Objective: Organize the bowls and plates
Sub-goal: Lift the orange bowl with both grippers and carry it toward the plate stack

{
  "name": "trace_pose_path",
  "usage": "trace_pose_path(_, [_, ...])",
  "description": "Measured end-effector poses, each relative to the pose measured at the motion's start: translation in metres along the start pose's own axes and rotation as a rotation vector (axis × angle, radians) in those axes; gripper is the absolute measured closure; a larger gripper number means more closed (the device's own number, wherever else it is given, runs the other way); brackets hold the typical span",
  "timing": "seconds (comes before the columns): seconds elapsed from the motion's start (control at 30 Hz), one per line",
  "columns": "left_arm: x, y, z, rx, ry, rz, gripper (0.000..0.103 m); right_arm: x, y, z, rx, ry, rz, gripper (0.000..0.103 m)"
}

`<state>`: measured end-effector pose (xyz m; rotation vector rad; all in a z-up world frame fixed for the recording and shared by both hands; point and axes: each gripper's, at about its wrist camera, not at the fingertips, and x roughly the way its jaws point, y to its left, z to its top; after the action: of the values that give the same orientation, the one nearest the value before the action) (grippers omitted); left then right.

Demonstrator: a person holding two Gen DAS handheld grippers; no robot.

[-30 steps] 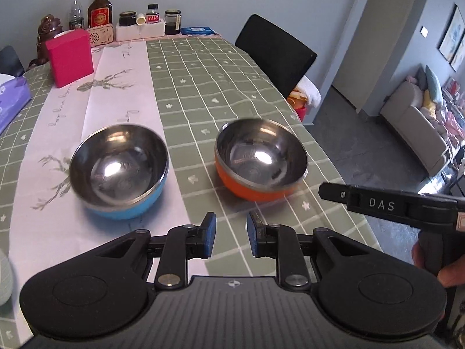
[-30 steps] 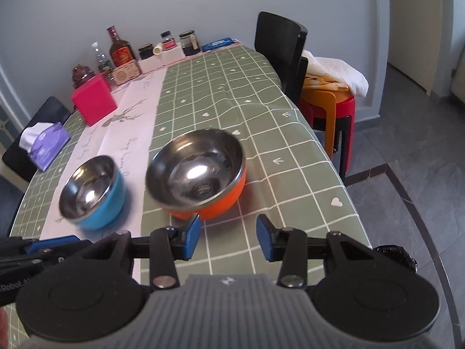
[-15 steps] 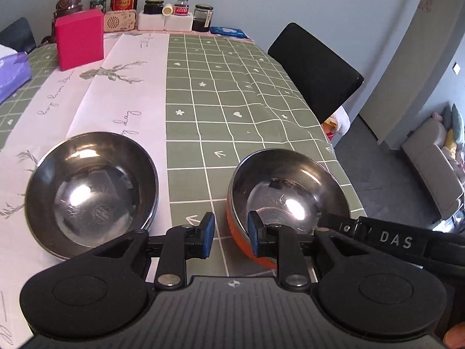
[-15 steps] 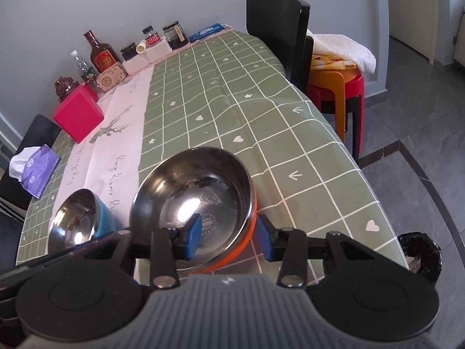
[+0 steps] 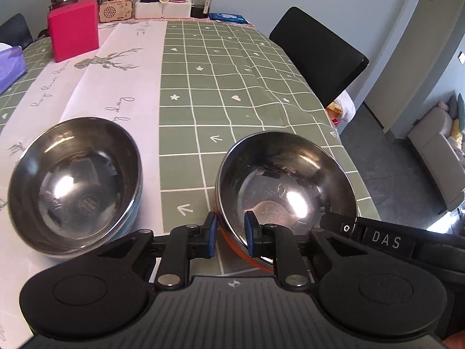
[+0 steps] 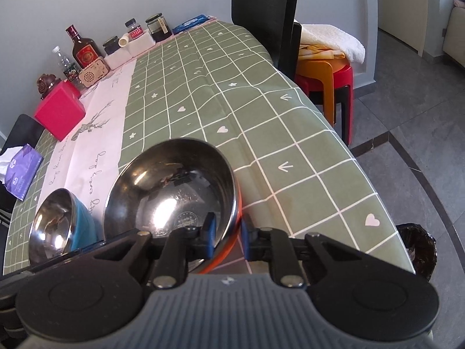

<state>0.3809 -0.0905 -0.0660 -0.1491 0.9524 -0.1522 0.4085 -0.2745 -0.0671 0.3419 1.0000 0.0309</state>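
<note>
Two steel-lined bowls stand on the table. The orange bowl is on the green cloth near the front right edge; it also shows in the right wrist view. The blue bowl stands to its left on the white runner, and at the lower left of the right wrist view. My left gripper straddles the orange bowl's near-left rim, jaws narrow but apart from it. My right gripper straddles the bowl's near-right rim, one finger inside, one outside, a small gap still showing.
A pink box, a purple tissue pack, bottles and jars stand at the far end. A black chair and stacked stools stand on the right. The table edge is near the orange bowl.
Both grippers moved forward and down onto the orange bowl. Each now has the bowl's rim between its fingers; the right jaws have narrowed.
</note>
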Motion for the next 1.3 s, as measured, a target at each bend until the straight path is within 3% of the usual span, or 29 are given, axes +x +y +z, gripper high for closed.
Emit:
trace_pose_path(0.13, [-0.019, -0.003, -0.008, 0.044, 0.0, 0.023, 0.082, -0.012, 0.007, -0.007, -0.029, 0.015, -0.009, 0.091])
trace_pose_path(0.4, [-0.083, 0.001, -0.028, 0.074, 0.018, 0.073, 0.082, -0.056, 0.015, -0.034, -0.002, 0.095, 0.055, 0.092])
trace_pose_path(0.77, [-0.154, 0.013, -0.089, 0.001, 0.069, -0.006, 0.082, -0.131, 0.019, -0.107, -0.099, 0.129, 0.05, 0.092])
trace_pose_path(1.03, [-0.167, 0.011, -0.141, 0.003, 0.134, -0.035, 0.082, -0.15, 0.003, -0.16, -0.129, 0.216, 0.021, 0.092])
trace_pose_path(1.3, [-0.157, 0.02, -0.171, -0.054, 0.2, -0.077, 0.082, -0.154, -0.009, -0.184, -0.134, 0.234, 0.0, 0.092])
